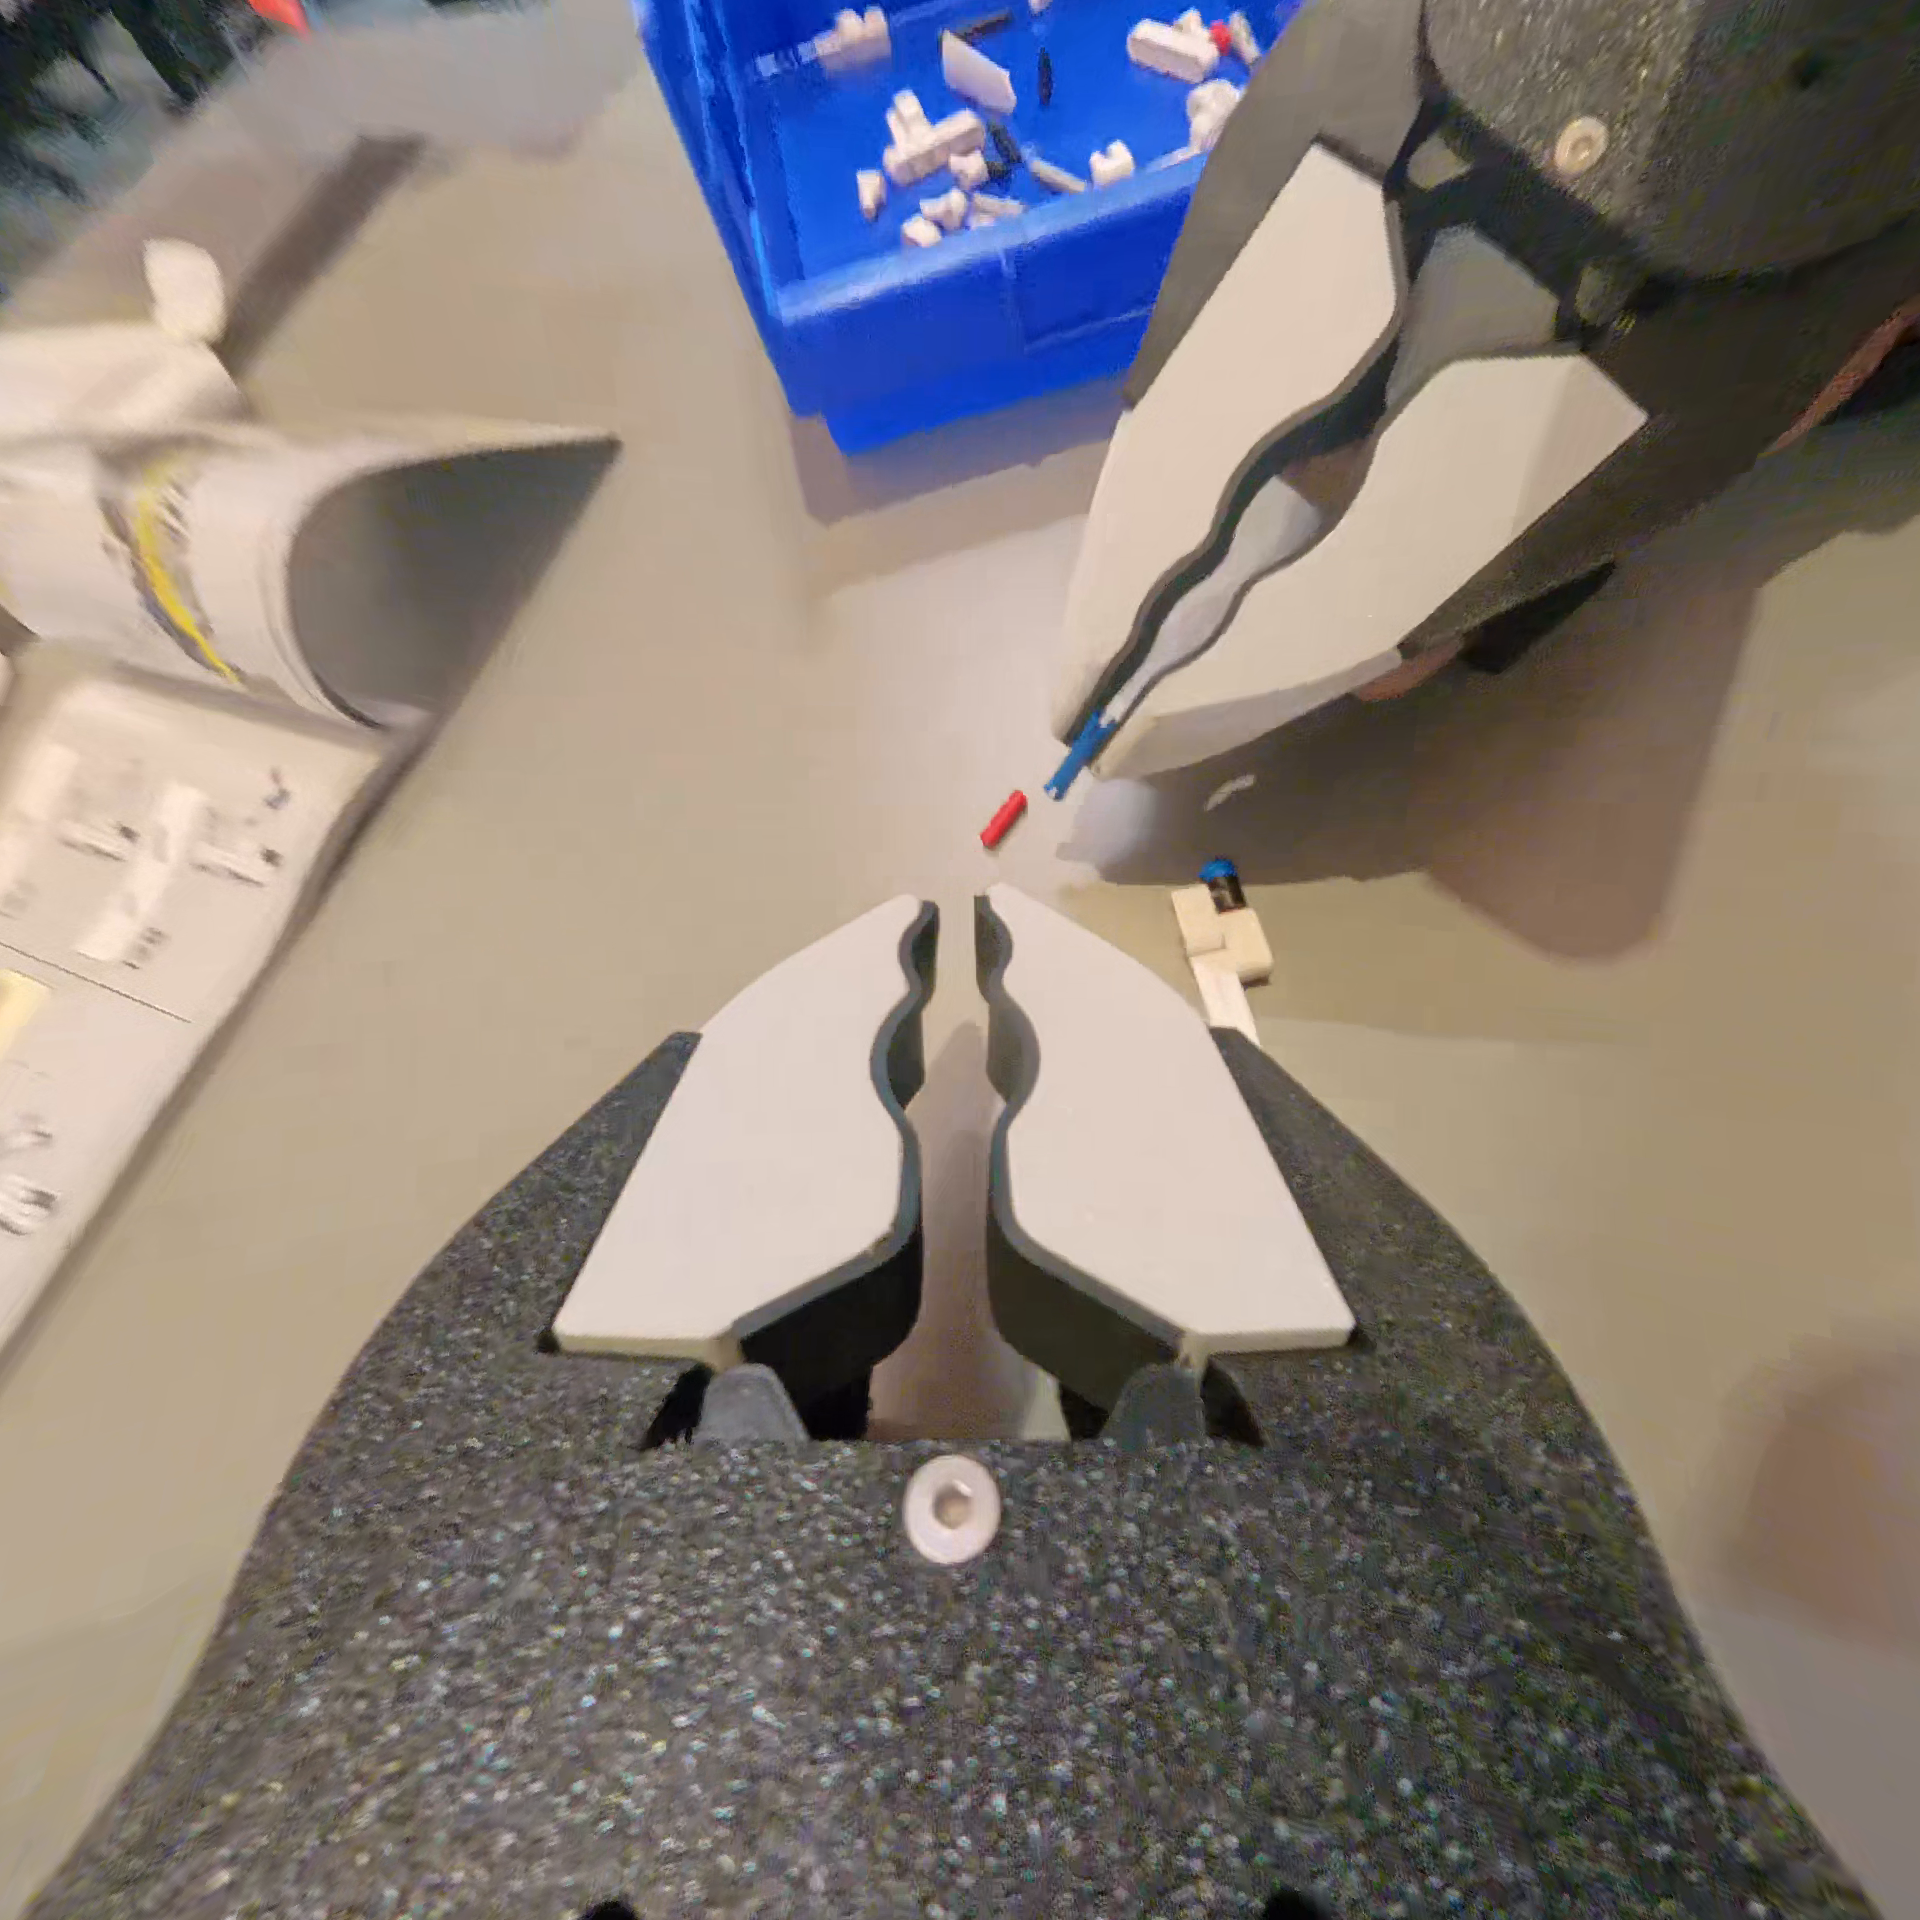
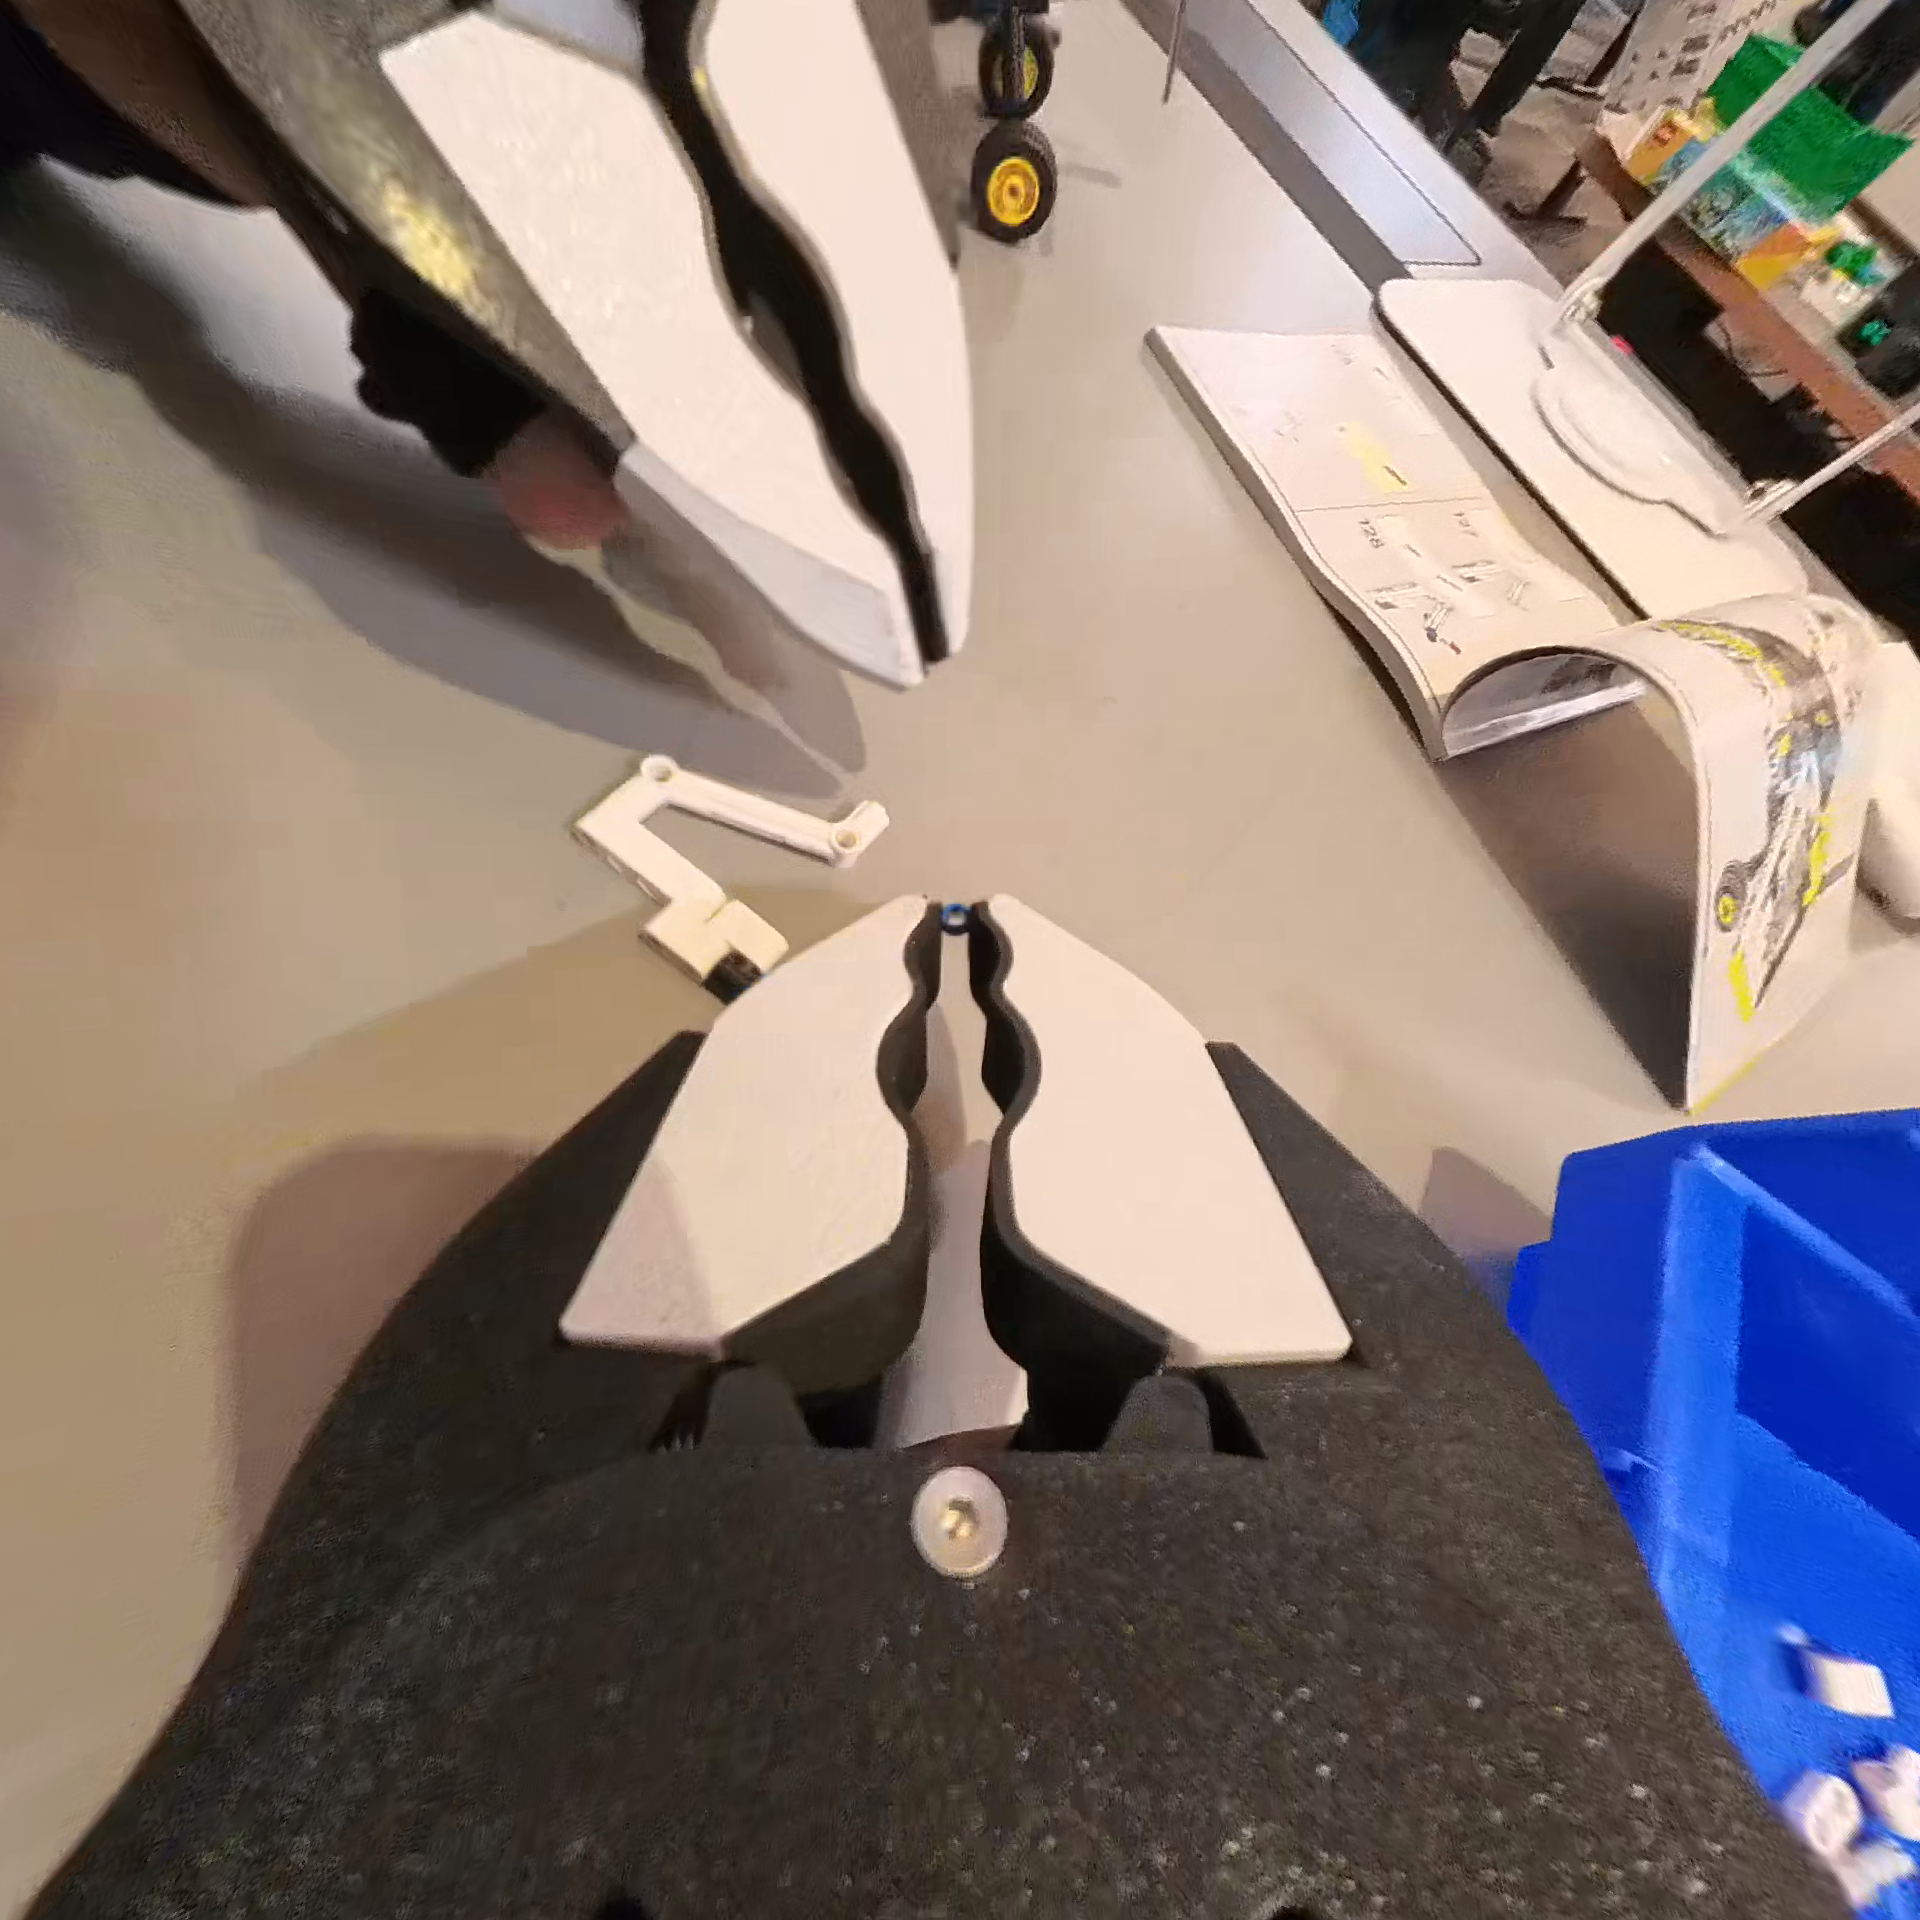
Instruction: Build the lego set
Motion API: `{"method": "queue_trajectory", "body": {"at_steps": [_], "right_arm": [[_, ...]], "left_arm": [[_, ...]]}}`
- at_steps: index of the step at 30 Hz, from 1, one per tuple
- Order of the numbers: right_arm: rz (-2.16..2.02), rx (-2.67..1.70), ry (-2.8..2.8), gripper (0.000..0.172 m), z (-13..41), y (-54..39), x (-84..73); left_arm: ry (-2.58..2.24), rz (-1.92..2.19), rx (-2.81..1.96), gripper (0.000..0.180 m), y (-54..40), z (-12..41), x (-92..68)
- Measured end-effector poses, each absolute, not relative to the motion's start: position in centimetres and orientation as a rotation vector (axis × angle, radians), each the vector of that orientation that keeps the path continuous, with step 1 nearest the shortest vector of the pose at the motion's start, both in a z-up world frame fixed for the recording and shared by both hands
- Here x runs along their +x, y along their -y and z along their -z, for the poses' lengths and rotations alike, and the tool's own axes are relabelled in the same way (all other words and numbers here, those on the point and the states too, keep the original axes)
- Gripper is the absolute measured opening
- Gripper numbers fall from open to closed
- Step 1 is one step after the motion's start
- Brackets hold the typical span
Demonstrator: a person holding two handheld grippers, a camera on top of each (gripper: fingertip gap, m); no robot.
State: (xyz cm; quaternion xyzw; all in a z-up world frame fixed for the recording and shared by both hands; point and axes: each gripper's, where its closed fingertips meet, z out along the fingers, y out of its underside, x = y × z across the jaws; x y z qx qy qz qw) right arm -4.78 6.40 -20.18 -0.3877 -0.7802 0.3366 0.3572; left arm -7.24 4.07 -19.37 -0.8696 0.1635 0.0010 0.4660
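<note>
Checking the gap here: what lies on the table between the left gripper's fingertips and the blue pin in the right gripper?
A small red pin lies alone on the table between the left gripper and the blue pin, in the left wrist view.

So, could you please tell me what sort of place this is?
Probably a toy-brick building workbench: a blue plastic bin of small white pieces, an open printed instruction booklet, and a white angled beam assembly on the grey tabletop.
</note>
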Motion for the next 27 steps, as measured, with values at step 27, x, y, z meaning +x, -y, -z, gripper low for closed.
{"method": "queue_trajectory", "body": {"at_steps": [27], "right_arm": [[-1.054, -1.176, 2.246, 0.005, 21.8, -4.2, -3.6]], "left_arm": [[-0.621, 0.130, -2.301, 0.007, -3.0, 23.3, -4.3]]}}
